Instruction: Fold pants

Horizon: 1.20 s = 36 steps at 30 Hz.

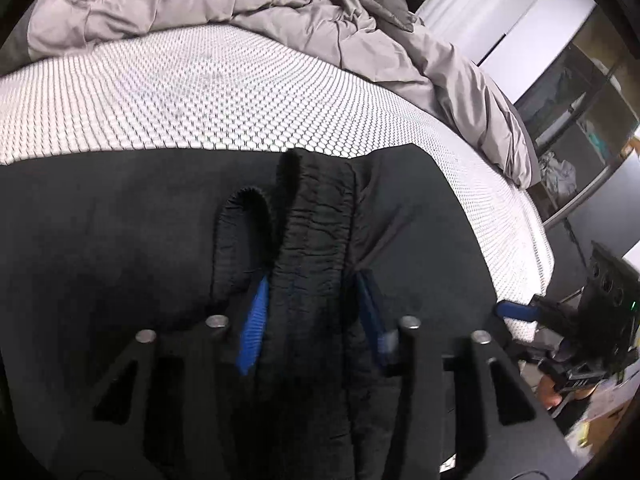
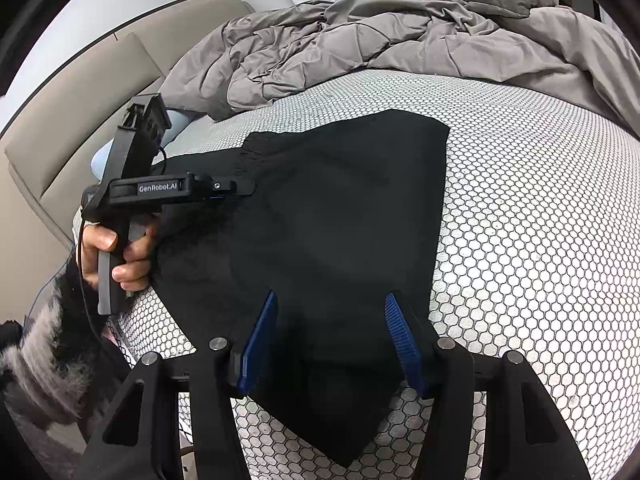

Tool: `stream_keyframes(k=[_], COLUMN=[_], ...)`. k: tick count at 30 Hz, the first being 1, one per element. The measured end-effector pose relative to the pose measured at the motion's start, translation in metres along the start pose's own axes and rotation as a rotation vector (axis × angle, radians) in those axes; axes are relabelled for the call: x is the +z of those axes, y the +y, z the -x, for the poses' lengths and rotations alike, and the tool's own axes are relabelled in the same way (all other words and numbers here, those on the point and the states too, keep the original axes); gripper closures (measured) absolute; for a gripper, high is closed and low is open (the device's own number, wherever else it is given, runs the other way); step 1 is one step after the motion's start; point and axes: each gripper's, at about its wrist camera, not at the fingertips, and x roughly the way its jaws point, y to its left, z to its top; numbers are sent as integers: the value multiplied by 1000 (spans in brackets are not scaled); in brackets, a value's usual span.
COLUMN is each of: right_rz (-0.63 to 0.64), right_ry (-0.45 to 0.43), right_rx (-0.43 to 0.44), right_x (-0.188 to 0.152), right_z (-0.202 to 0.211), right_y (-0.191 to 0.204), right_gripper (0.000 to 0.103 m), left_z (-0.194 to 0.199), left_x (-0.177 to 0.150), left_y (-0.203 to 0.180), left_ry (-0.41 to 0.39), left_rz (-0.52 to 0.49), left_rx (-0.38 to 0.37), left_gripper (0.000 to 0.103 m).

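Black pants (image 2: 340, 220) lie spread on the white honeycomb mattress (image 2: 540, 240). In the left wrist view their gathered elastic waistband (image 1: 316, 220) stands bunched between the blue pads (image 1: 252, 328) of my left gripper (image 1: 314, 324). The jaws are partly apart and not clamped on the cloth. From the right wrist view, the left gripper (image 2: 240, 190) sits at the pants' left edge, held by a hand (image 2: 120, 248). My right gripper (image 2: 330, 340) is open, its pads straddling the near part of the pants without pinching them. It also shows at the mattress edge (image 1: 516, 311).
A crumpled grey duvet (image 2: 360, 40) is piled at the far side of the bed. A beige headboard (image 2: 60, 140) runs along the left. A dark shelf unit (image 1: 572, 120) with clutter stands to the right of the bed. A furry sleeve (image 2: 40, 340) is at the lower left.
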Motion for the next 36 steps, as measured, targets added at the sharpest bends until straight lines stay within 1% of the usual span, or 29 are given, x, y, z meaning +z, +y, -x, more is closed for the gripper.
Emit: stream_keyframes(k=[1,2,4,6,8,10,11,12,13,14,15,16,17,18,20,22,23,24,25,26,30,32,34,36], right_rz=[-4,-6,-5,-3,-1,1,2,3,5,6,6,7,7,7,9,5,3,1,0,0,3,7,5,3], right_ry=[-1,-1,-2,-5,-8,-9,-8,-5,-2,1,4,7,7,7,5,2,2,2,3,3,7,12,13,11], right_rx=[-2,-2,-3,-5,-3,-2,-1,-3,-4,-4,-5,-7,-8,-8,-7,-7,-8,-8,-9,-10,-2,-6,-4,-3], right_x=[0,0,0,-1,0,0,0,0,0,0,0,0,0,0,0,-1,-2,-2,-2,-2,0,0,0,0], right_z=[0,1,2,2,3,2,2,1,0,-1,-2,-2,-2,-2,0,1,1,1,1,1,-2,-4,-4,-3], right_y=[-1,-2,-2,-2,-1,0,0,0,0,0,0,0,0,0,-1,-3,-4,-4,-4,-4,-1,0,-1,-3], right_gripper=[45,45,45,45,45,45,45,45,45,45,45,45,45,45,45,43,43,43,43,43,43,43,43,43], left_z=[4,7,16,23,32,34,32,29,22,14,9,9,13,20,30,40,41,39,35,28,17,15,19,27], left_x=[-1,-1,-1,0,2,4,5,4,2,0,-2,-4,-4,-4,-6,-10,-13,-14,-15,-17,-16,-12,-10,-9], left_y=[-2,-2,0,-3,-6,-3,1,4,6,5,6,8,12,18,29,40,46,50,53,55,58,60,63,66], left_ry=[-9,-25,-66,-88,-109,-96,-79,-66,-45,-23,-2,8,4,19,36,27,37,61,94,123,136,140,142,129], left_rz=[-14,-17,-8,-8,-13,-16,-6,2,2,-16,-20,-10,17,53,102,147,166,180,189,192,176,191,212,209], left_rx=[12,33,48,49,45,43,62,73,96,147,170,158,131,92,35,-23,-56,-93,-124,-136,-149,-152,-128,-106], left_gripper=[84,87,94,97,98,98,98,97,92,88,88,87,87,84,76,61,59,58,56,55,50,50,50,50])
